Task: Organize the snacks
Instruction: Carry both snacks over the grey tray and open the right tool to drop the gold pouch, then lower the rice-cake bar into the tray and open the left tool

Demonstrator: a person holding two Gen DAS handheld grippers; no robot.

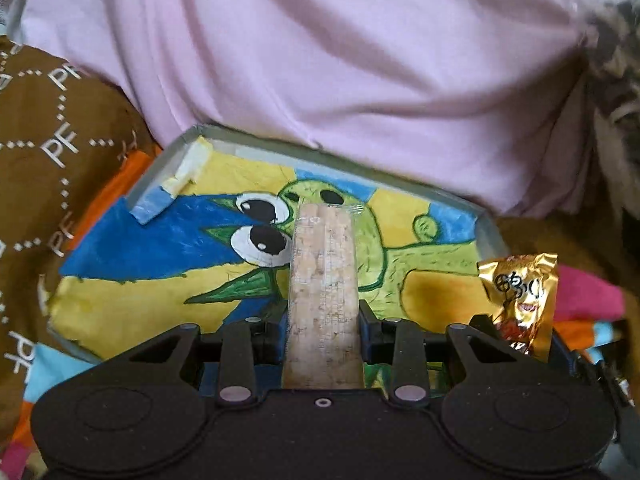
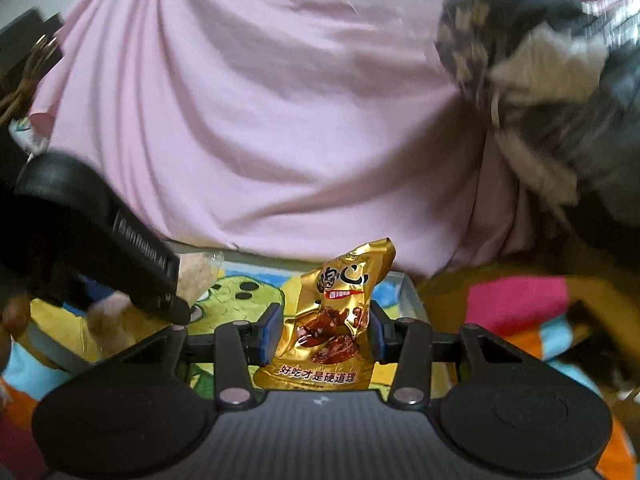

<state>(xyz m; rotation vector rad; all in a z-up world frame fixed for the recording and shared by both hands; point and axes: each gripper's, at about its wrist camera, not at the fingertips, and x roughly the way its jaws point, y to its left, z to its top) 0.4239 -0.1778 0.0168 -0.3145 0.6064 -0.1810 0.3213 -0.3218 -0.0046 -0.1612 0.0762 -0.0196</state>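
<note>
Left black two-finger gripper [image 1: 323, 320] angled downward, blue-padded jaws clamped on both sides of a long pale beige snack bar in clear wrap [image 1: 323, 280] that juts out forward between them. Right black two-finger gripper [image 2: 323, 334] held about level, blue pads [image 2: 271, 332] pressed against the flanks of a crinkled gold foil snack packet [image 2: 334, 320] standing upright in the grip. From the right wrist view, left gripper's black body [image 2: 100, 232] seen close by at the left edge, slanting downward.
</note>
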